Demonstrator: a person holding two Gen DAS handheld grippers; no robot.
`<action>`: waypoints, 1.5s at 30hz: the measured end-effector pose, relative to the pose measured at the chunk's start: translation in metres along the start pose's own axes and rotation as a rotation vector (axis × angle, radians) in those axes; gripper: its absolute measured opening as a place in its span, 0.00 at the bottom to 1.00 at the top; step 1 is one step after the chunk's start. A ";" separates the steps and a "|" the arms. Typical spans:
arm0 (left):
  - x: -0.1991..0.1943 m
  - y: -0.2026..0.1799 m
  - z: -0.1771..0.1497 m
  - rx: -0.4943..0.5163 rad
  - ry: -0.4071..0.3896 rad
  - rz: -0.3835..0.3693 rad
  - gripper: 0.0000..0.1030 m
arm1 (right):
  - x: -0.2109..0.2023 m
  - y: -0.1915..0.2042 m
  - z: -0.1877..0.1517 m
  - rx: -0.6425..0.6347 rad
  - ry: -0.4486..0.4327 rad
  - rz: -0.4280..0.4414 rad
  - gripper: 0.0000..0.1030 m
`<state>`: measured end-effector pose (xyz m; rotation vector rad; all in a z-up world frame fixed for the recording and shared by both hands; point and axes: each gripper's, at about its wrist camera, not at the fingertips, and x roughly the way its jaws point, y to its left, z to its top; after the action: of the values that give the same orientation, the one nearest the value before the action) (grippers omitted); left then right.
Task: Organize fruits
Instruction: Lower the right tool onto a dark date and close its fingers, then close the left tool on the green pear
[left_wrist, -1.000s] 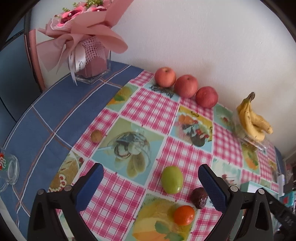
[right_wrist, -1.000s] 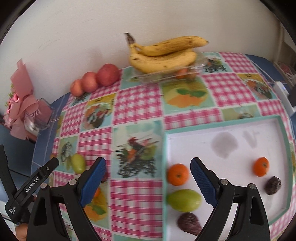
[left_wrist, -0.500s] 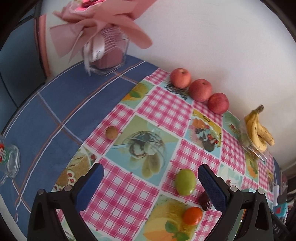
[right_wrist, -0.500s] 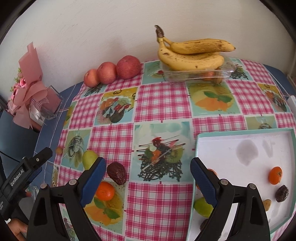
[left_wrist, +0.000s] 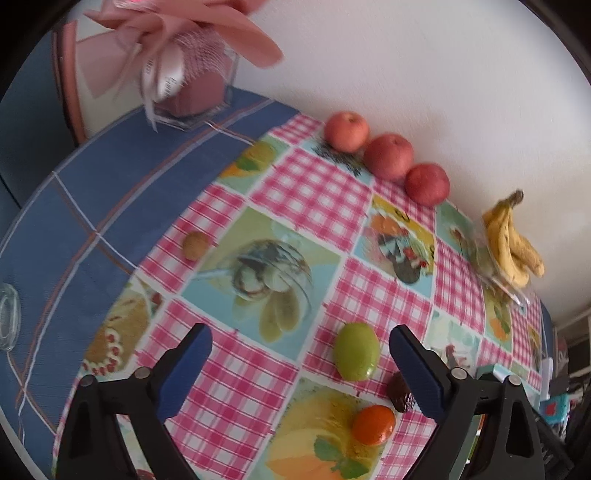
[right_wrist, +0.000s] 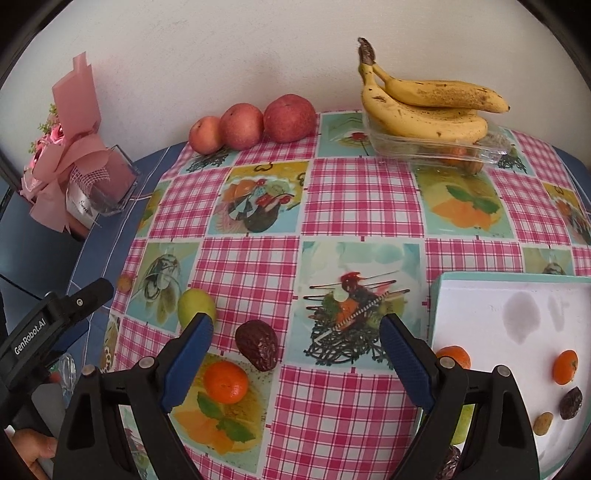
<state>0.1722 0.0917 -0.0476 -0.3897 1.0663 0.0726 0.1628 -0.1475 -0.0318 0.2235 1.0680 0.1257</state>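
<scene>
Left gripper (left_wrist: 299, 350): jaws wide, closing, nothing gripped; centre over the green fruit (left_wrist: 356, 350).
Right gripper (right_wrist: 295, 338): jaws wide, empty, above the bench (right_wrist: 362, 192).

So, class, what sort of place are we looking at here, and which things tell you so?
Probably a home dining or kitchen table: a fruit-print checked tablecloth against a plain wall, loose apples and bananas, and a wrapped pink bouquet at one end.
</scene>
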 end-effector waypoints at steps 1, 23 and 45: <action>0.003 -0.002 -0.001 0.006 0.011 -0.004 0.93 | 0.000 -0.003 0.000 0.006 -0.002 -0.002 0.88; 0.021 0.028 0.000 -0.120 0.068 -0.013 0.85 | 0.030 0.014 -0.010 -0.044 0.068 0.030 0.61; 0.047 -0.041 -0.016 0.084 0.128 -0.089 0.78 | 0.052 0.026 -0.023 -0.099 0.119 0.009 0.35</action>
<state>0.1918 0.0426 -0.0833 -0.3688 1.1725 -0.0768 0.1676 -0.1087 -0.0811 0.1329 1.1761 0.2008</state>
